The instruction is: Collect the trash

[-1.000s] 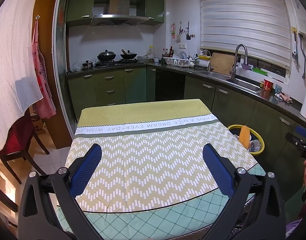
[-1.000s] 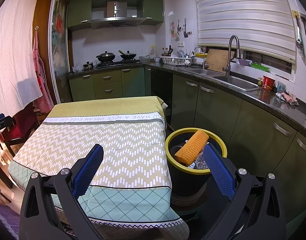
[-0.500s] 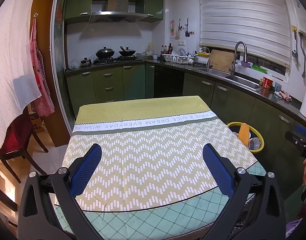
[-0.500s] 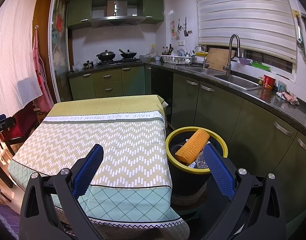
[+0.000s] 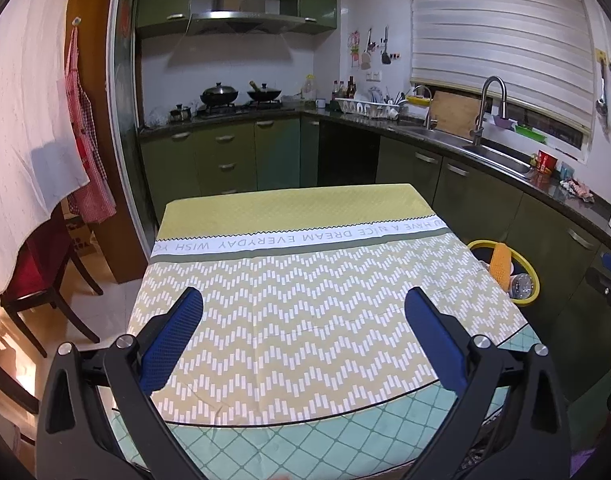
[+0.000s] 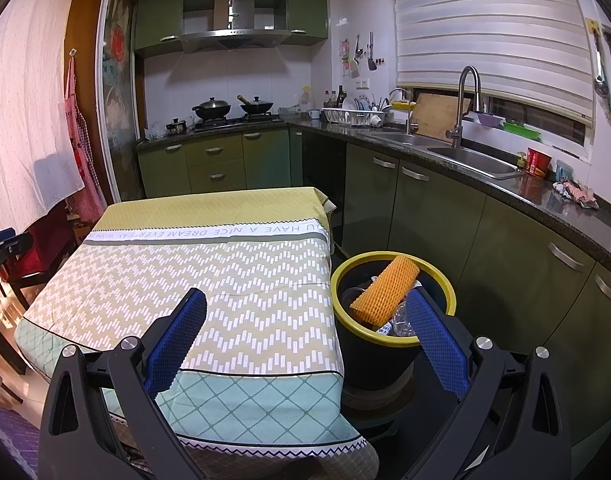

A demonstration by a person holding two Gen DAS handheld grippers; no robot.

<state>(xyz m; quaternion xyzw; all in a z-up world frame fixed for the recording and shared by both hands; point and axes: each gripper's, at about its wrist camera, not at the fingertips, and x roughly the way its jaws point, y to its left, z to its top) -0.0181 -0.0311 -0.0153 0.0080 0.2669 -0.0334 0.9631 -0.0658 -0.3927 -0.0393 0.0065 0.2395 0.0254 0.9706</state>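
At the right edge of the left wrist view:
- Bin position: the yellow-rimmed bin (image 5: pixel 523 276) is sitting on the floor past the right side of the bench (image 5: pixel 305 280), low in the right third of the frame.
- Left tool (image 5: pixel 303 316): its blue pads are standing wide apart over the near half of the bench, gripping nothing.
- Bench top: the zigzag cloth is showing no loose trash anywhere in this view.
- Right tool from here: only a dark sliver with a blue tip is peeking in at the far right edge, beside the bin.

At the lower centre-right of the right wrist view:
- Right tool (image 6: pixel 305 316): its jaws are spread wide and empty; the right pad is overlapping the near rim of the bin in the frame.
- Bin from here: it is lying just ahead and slightly right of the tool, touching or nearly touching the bench's hanging cloth; which, I cannot tell.
- Orange foam net (image 6: pixel 387 286): it is resting inside, its long axis running from lower left to upper right, its upper end leaning on the far rim.
- Other contents: a clear plastic bottle (image 6: pixel 401 318) and something white are lying beneath the net.
- Nearer hand: the right one is much closer to the bin.
- Judgement: the collecting is looking finished, since the trash in view is already binned.
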